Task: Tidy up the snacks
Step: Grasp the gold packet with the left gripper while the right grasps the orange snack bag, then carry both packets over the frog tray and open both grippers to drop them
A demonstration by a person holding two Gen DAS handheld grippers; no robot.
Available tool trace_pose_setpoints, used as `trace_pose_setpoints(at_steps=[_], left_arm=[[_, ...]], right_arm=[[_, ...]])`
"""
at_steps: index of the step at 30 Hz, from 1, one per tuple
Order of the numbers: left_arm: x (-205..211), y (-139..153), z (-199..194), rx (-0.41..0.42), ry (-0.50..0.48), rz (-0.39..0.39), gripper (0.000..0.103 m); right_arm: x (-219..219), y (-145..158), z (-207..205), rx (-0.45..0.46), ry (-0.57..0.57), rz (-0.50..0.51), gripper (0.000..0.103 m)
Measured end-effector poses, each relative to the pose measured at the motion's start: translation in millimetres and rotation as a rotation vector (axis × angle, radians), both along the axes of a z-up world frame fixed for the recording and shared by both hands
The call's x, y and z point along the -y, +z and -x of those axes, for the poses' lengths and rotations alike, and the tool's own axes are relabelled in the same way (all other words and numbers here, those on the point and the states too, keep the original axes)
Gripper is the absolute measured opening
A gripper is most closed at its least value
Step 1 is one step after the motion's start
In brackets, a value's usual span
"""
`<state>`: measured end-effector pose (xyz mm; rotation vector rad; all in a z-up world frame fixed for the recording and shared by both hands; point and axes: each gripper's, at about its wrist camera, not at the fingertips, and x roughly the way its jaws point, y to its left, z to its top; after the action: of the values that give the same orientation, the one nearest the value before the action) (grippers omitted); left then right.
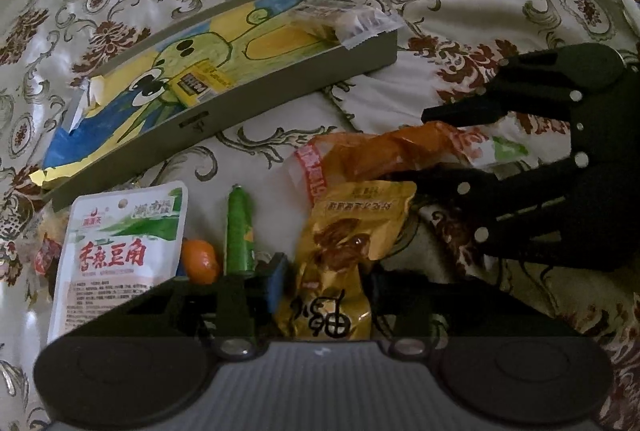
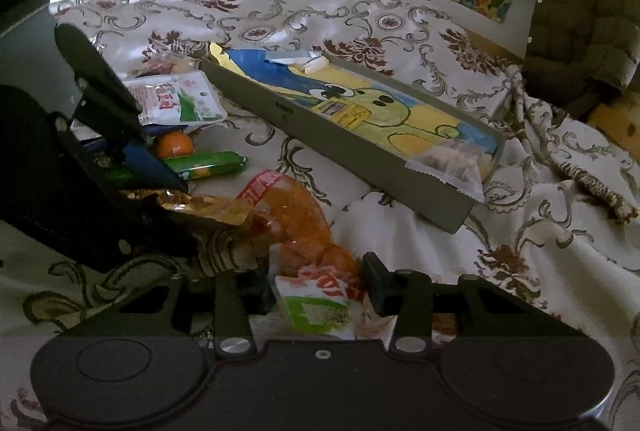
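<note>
L gripper (image 1: 324, 295) is straddling the gold pack (image 1: 344, 255), fingers open. R gripper (image 2: 320, 291) is sitting w/ fingers apart around the orange pack (image 2: 308, 231). Both packs are lying on the cloth (image 2: 400, 15), near the tray (image 2: 360, 167).

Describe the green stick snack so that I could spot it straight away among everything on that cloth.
Start at the long grey tray with the cartoon drawing inside, lying on the flowered cloth. In front of its long side is a huddle of snacks; the green stick lies there, beside a small orange ball. It is the only thin, sausage-shaped thing; its neighbours are flat or crumpled packets.
</note>
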<state>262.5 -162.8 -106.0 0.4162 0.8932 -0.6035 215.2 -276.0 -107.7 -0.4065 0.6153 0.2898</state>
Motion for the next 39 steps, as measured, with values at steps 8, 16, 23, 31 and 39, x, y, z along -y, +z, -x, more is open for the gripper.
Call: trace_pose_setpoints(at_steps=[8, 16, 23, 31, 39], left_arm=[[7.5, 16.4, 7.0, 0.001, 0.026, -0.002, 0.043], [22.0, 31.6, 19.5, 0.018, 0.012, -0.049, 0.018], [28.2, 29.5, 28.4, 0.027, -0.002, -0.081, 0.017], [25.4, 34.8, 30.0, 0.043, 0.015, -0.071, 0.016], [13.1, 49.7, 25.4, 0.064, 0.082, -0.014, 0.016]], right_arm=[[-7.1, 7.1, 19.0, 0.066, -0.002, 0.092, 0.041], [1.7, 15.8, 27.1, 0.088, -0.030, 0.085, 0.040], [6.2, 20.3, 28.1, 0.091, -0.056, 0.057, 0.040], [12.2, 26.2, 28.1, 0.118, -0.085, 0.020, 0.040], [14.2, 32.8, 30.1, 0.161, -0.093, -0.008, 0.040]])
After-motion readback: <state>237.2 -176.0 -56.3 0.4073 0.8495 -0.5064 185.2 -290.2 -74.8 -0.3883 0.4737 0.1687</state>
